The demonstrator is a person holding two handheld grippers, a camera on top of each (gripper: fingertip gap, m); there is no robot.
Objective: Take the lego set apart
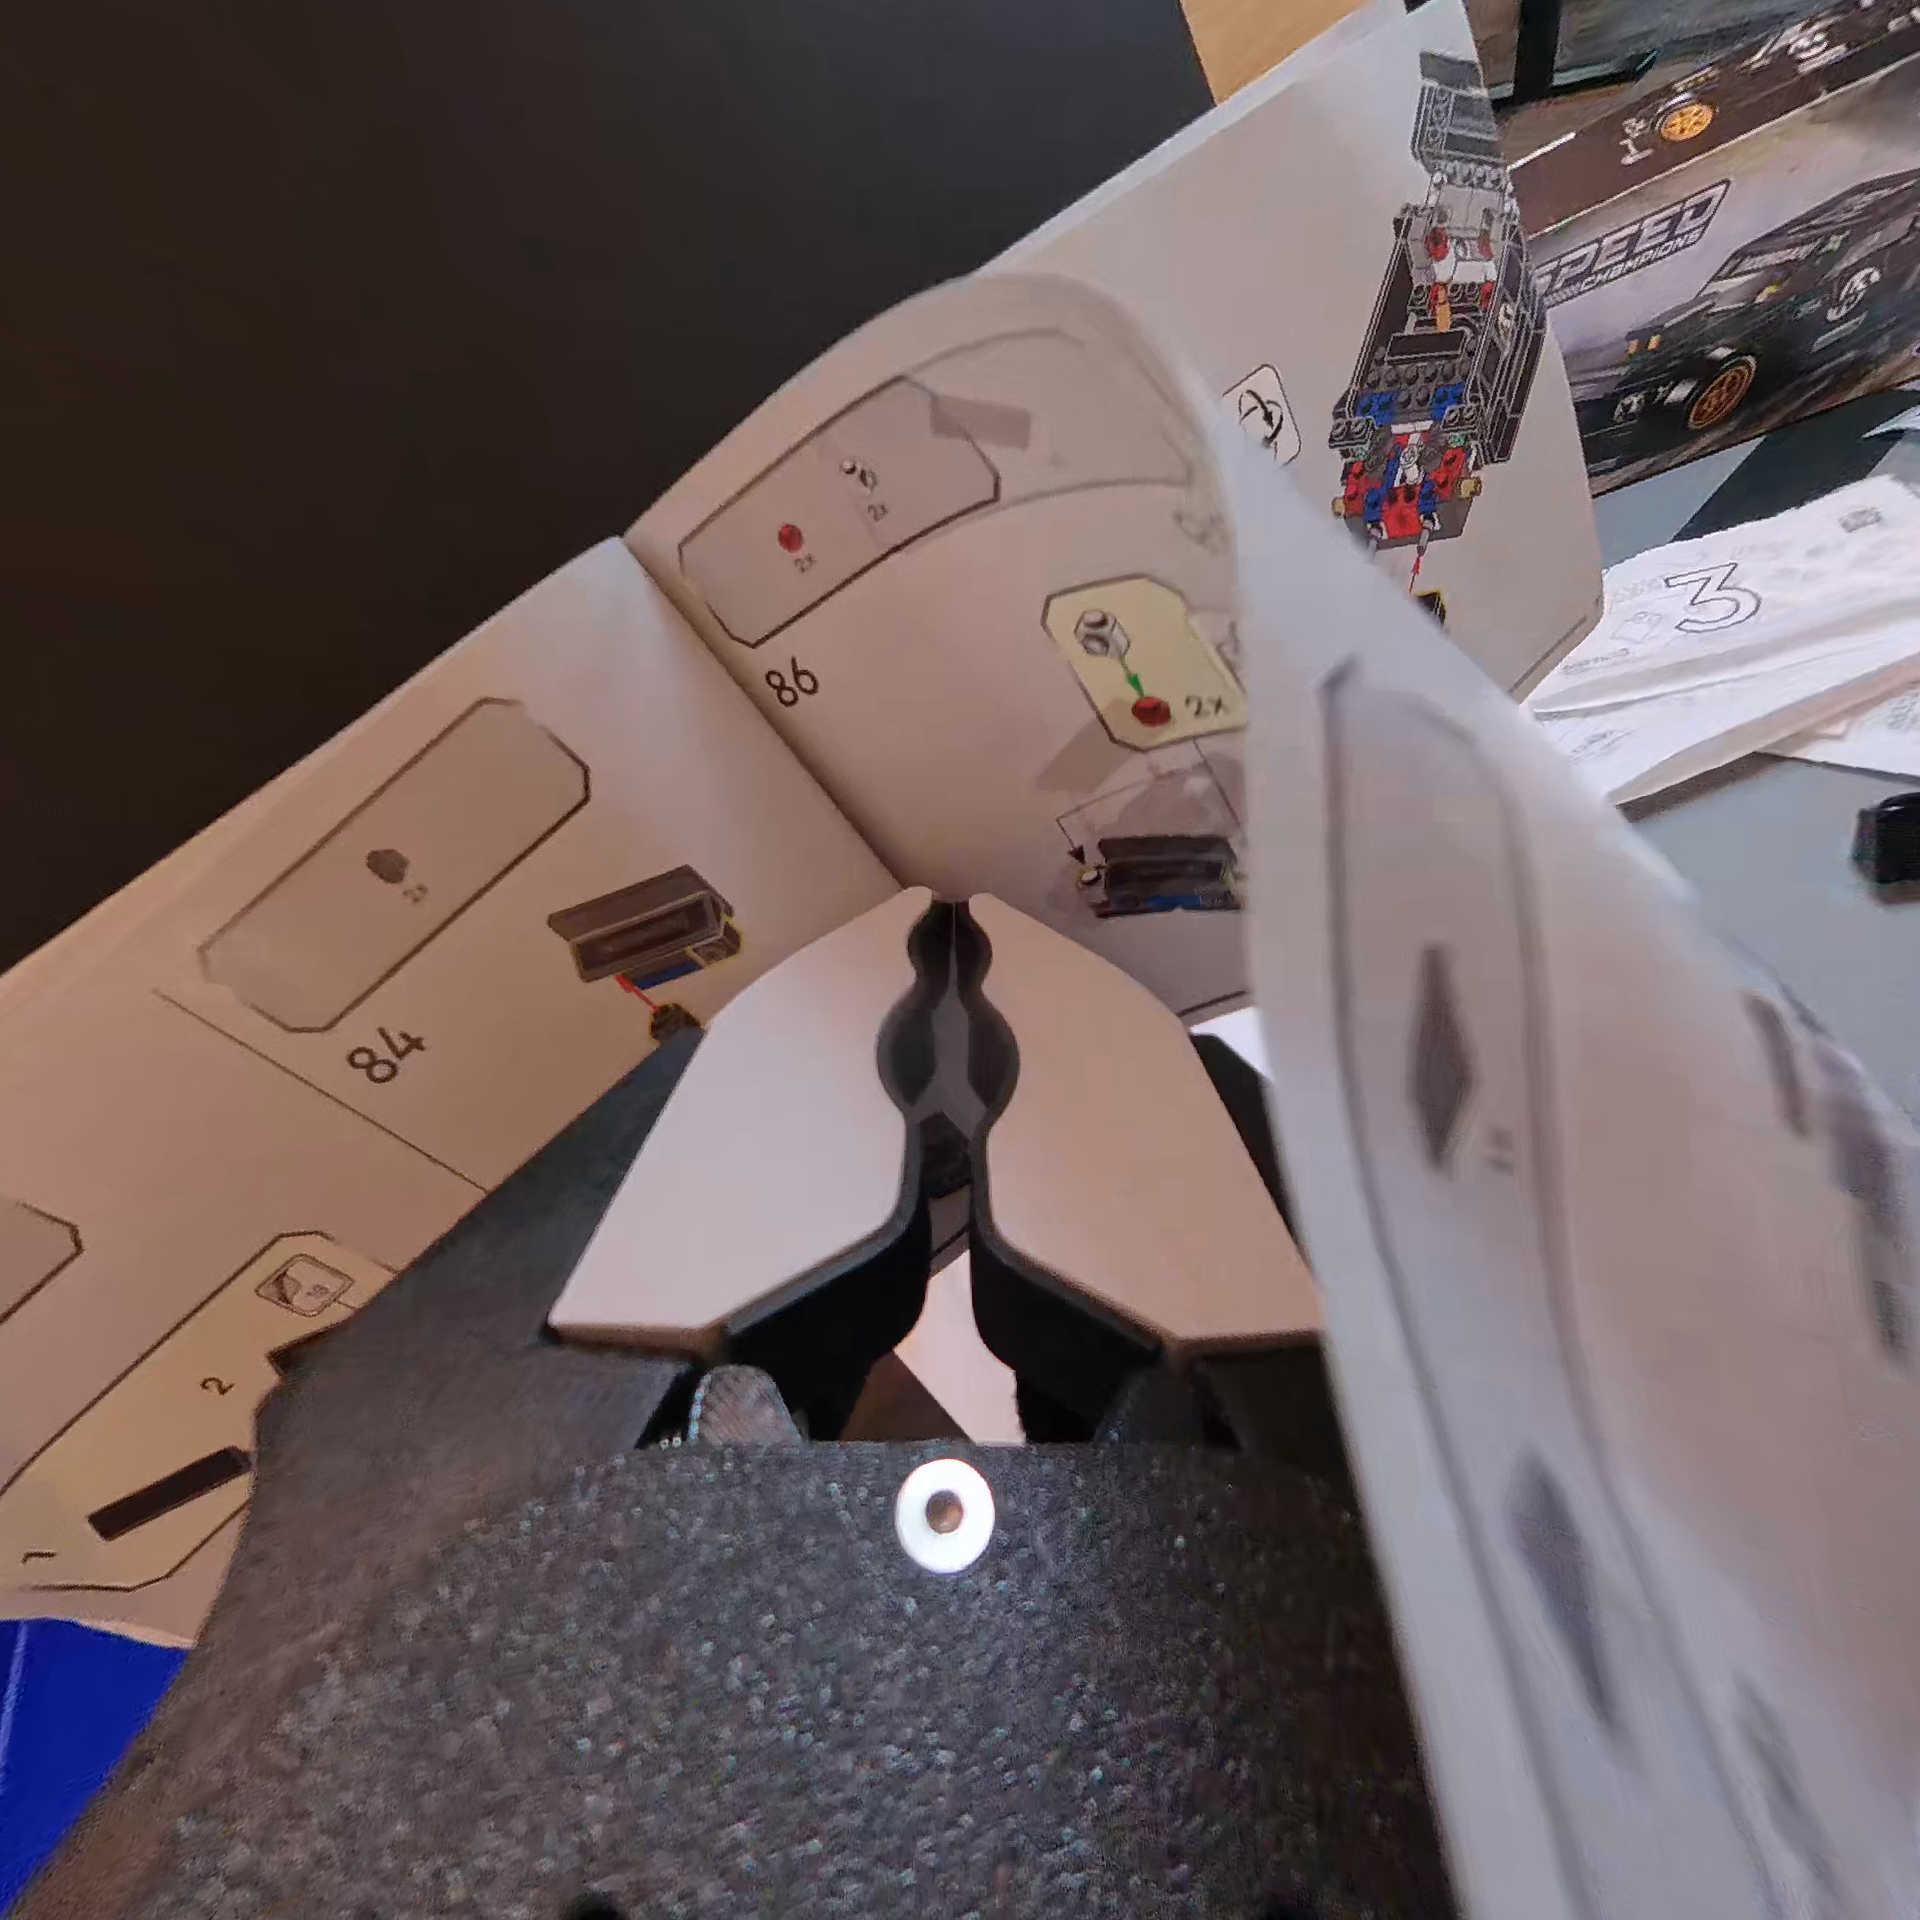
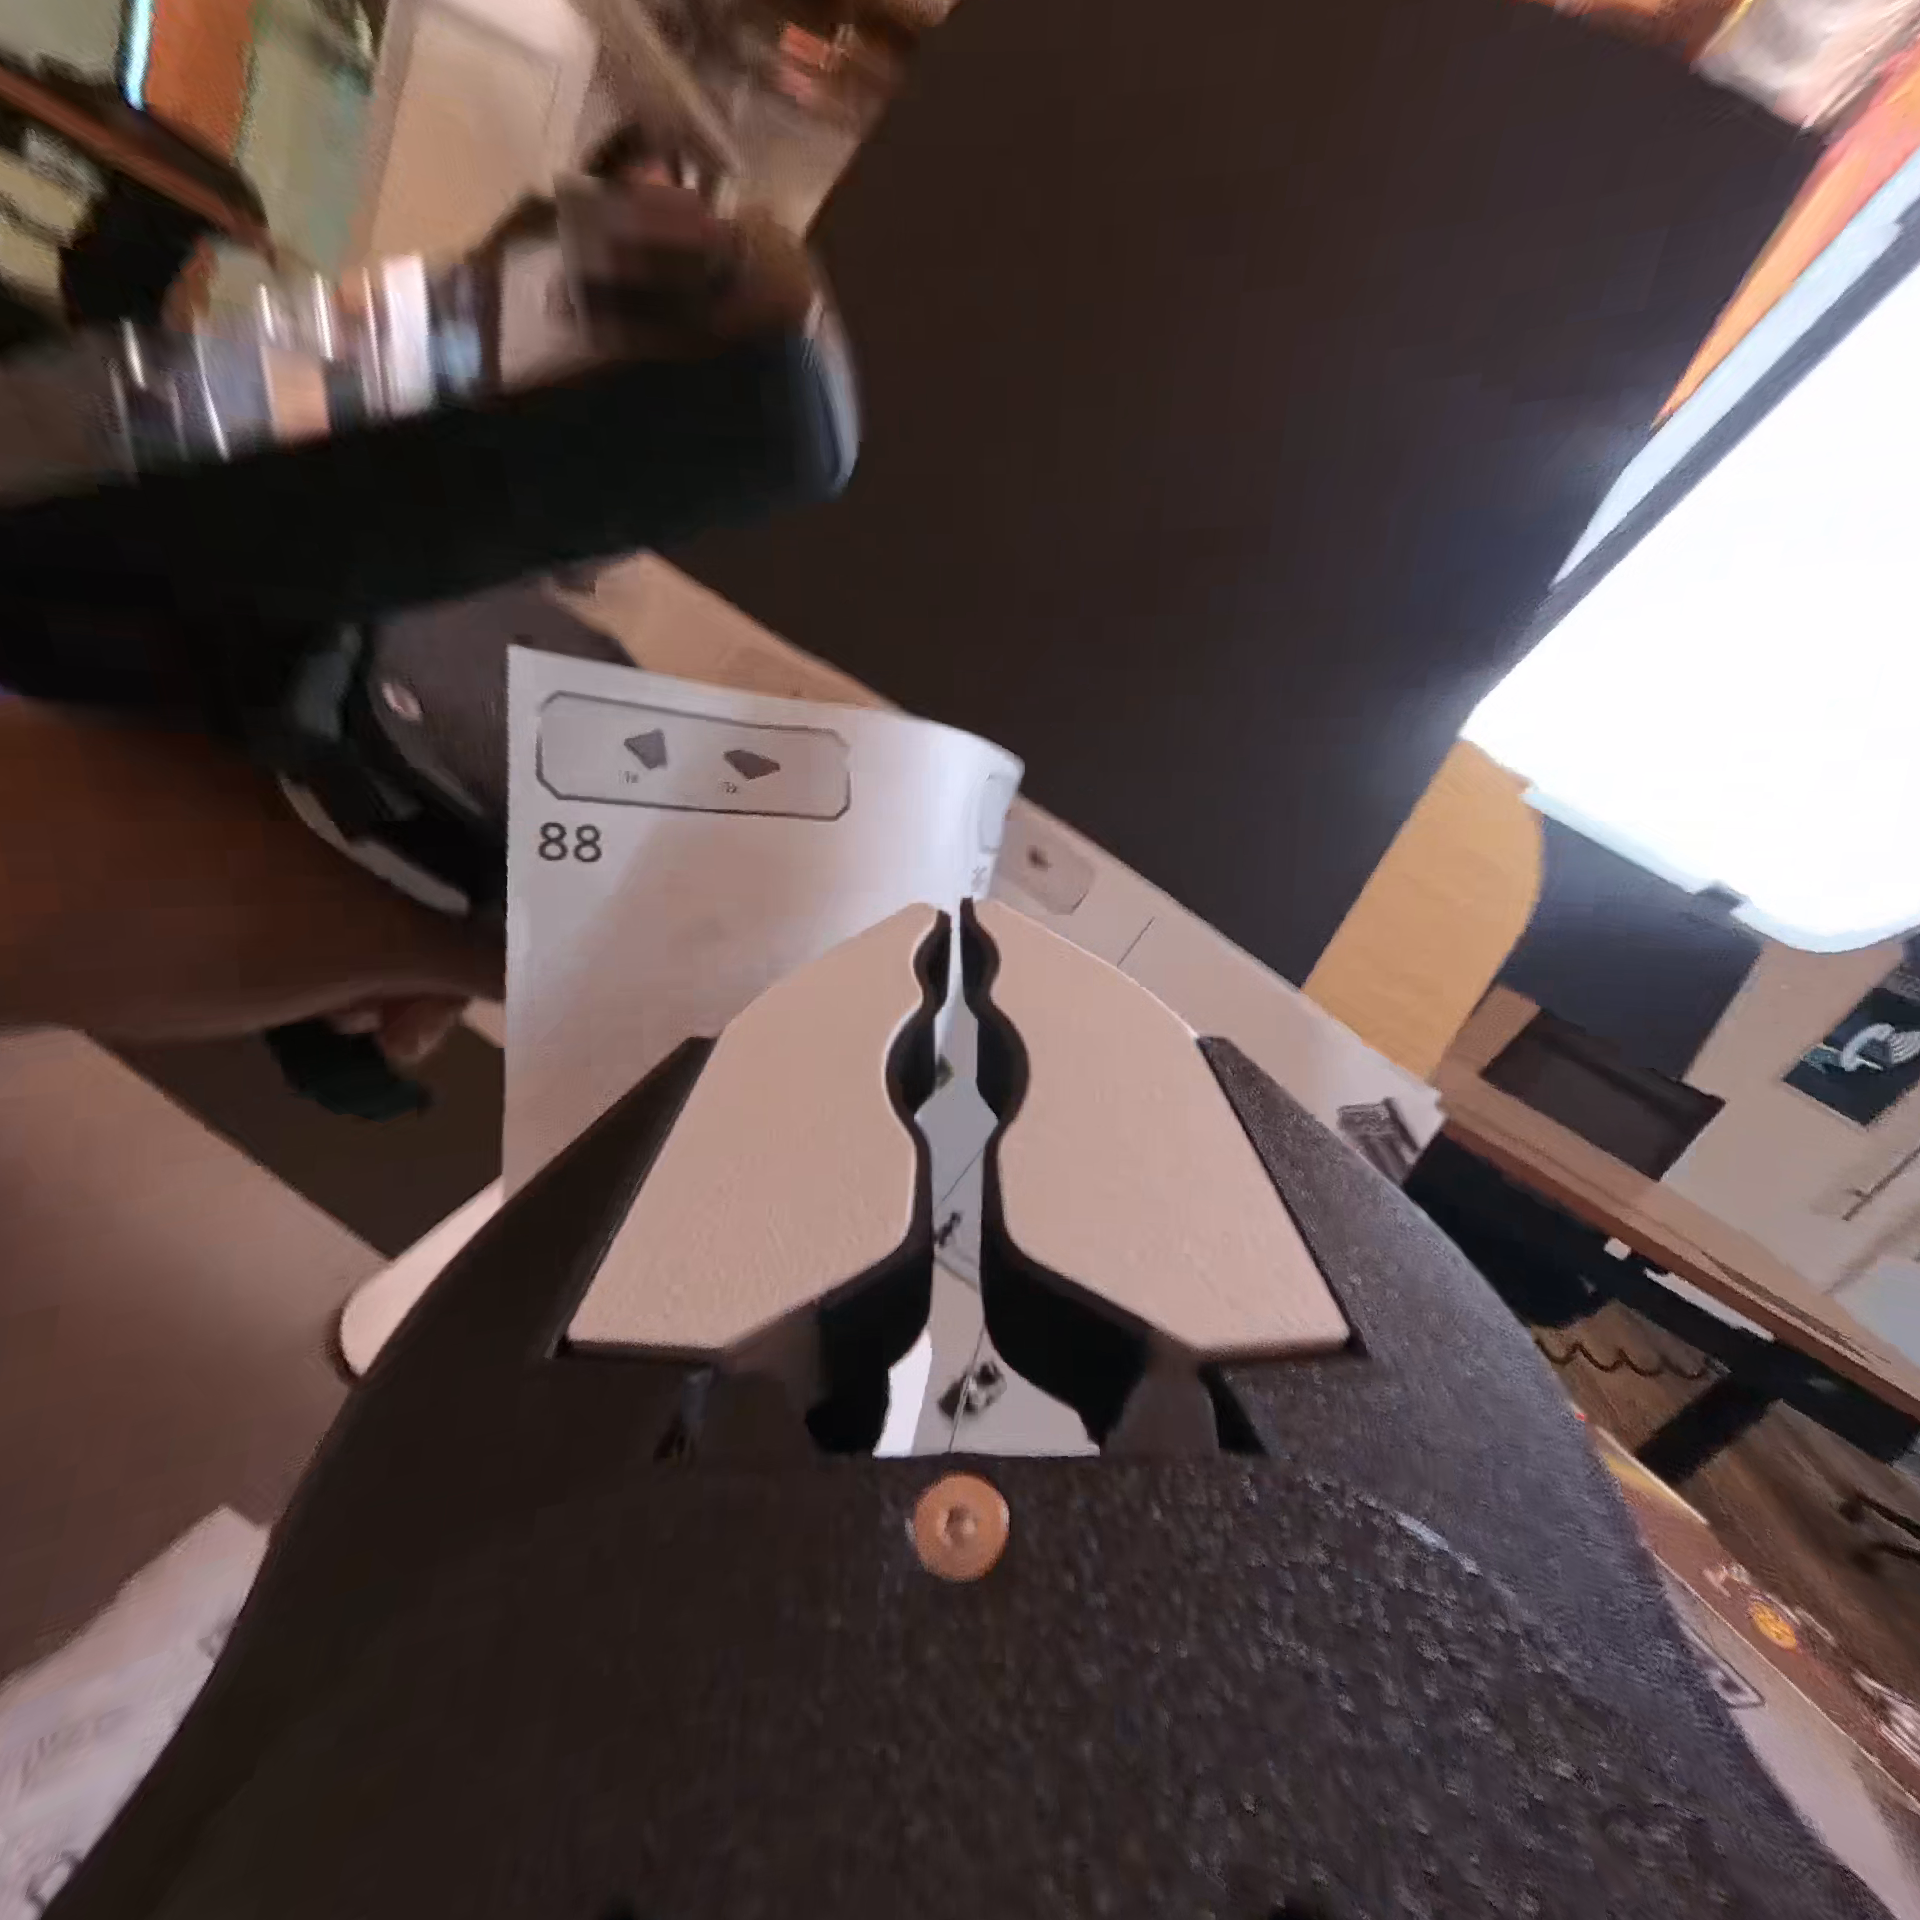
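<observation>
Black textured gripper bodies (image 1: 951, 914) — pale finger plates (image 2: 790, 1164) — a round screw each.

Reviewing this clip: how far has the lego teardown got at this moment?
Done: nothing visible; no loosened bricks or model show. In hand: both grippers work the instruction booklet; the right gripper is shut on a page, the left gripper is shut, pressed at the booklet's spine. The set's box lies behind. Left: apparently the whole disassembly.

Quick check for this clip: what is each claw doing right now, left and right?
Left claw: closed on the instruction booklet, near its spine.
Right claw: closed on a lifted booklet page.
</observation>
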